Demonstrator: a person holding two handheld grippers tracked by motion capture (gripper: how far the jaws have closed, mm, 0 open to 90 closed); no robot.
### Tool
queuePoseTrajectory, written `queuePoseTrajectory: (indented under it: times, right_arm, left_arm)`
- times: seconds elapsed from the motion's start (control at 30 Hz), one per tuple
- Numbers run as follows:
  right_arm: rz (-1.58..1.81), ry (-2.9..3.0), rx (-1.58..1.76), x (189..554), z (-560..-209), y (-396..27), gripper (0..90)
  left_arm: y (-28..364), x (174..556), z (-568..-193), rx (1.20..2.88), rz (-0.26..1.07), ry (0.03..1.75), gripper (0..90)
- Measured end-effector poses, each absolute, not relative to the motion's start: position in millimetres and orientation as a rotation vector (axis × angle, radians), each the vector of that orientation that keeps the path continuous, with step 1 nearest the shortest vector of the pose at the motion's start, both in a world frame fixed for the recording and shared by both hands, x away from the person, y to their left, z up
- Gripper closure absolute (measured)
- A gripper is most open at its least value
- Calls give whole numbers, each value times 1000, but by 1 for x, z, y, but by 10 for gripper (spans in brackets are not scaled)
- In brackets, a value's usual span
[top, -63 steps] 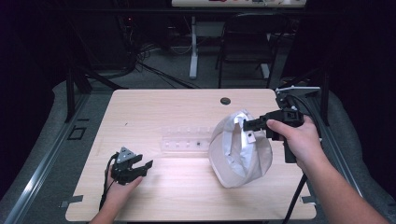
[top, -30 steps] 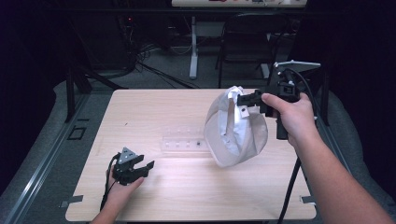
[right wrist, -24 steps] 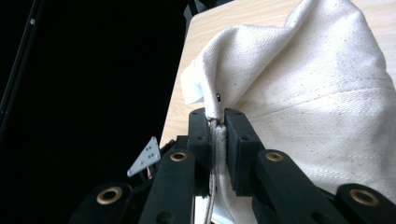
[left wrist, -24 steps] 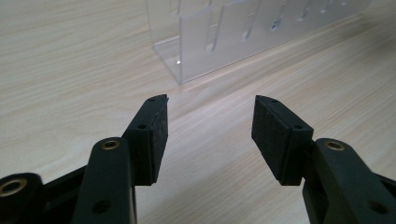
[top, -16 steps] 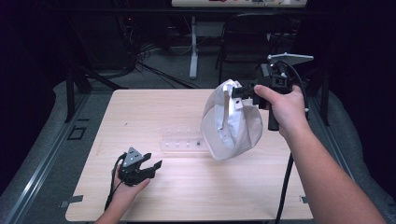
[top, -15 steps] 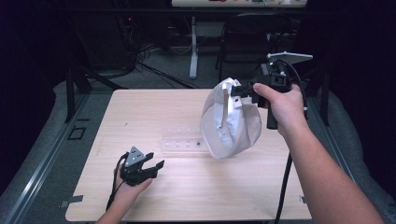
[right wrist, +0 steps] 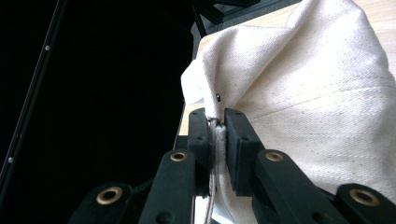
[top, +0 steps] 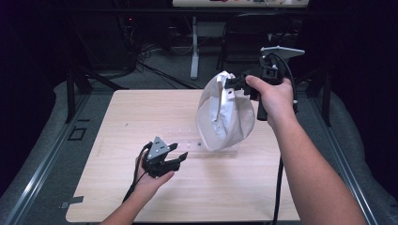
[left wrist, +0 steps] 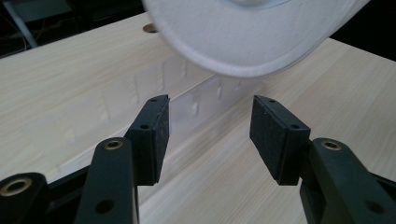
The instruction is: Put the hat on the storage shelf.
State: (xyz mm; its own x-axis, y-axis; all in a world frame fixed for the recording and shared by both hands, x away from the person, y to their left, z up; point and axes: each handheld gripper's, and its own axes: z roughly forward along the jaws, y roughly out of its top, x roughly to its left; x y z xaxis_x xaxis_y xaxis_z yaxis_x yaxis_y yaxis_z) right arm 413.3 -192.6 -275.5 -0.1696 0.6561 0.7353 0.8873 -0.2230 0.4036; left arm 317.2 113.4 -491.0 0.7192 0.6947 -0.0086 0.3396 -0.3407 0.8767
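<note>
The right hand-held gripper [top: 233, 83] pinches the white cloth bag's [top: 225, 115] rim, hanging it above the worktop [top: 141, 112], while the left hand-held gripper [top: 180, 157], jaws open and empty, points toward 2 o'clock to catch its underside.

White cloth bag [top: 225, 112] hanging above table, clamped at rim.

From above, I saw the wooden table [top: 141, 117] lit evenly and fairly brightly while the room around it sank into near black, and the whole high view was soft and grainy, with only faint shadows under my hands. Along my left gripper [left wrist: 208, 135] the near jaws were sharp, but the table's far end and the white cloth bag [left wrist: 247, 37] overhead went soft, the bag nearly glaring. Beside my right gripper [right wrist: 218, 140] the bag's weave [right wrist: 317, 93] was crisp and well lit against a pitch-dark left half.
</note>
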Motion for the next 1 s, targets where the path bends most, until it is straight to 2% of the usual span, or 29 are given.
queuePoseTrajectory:
  times: [0.33, 0.5, 0.73, 0.83, 1.0]
  right_arm:
    - [-1358, -1758, -1863, 423, -274, -188, 817]
    - [-1367, -1751, -1869, 425, -272, -186, 817]
    - [-1365, -1759, -1866, 426, -270, -181, 816]
    - [-1364, -1761, -1863, 426, -269, -180, 816]
    - [-1359, -1776, -1857, 425, -269, -176, 816]
  left_arm:
    - [62, 320, -470, 1962, 466, 701, 470]
    - [39, 322, -466, 1993, 519, 675, 468]
    - [21, 333, -472, 2024, 560, 714, 480]
    - [18, 336, -475, 2019, 582, 722, 509]
    - [20, 337, -475, 2031, 626, 720, 622]
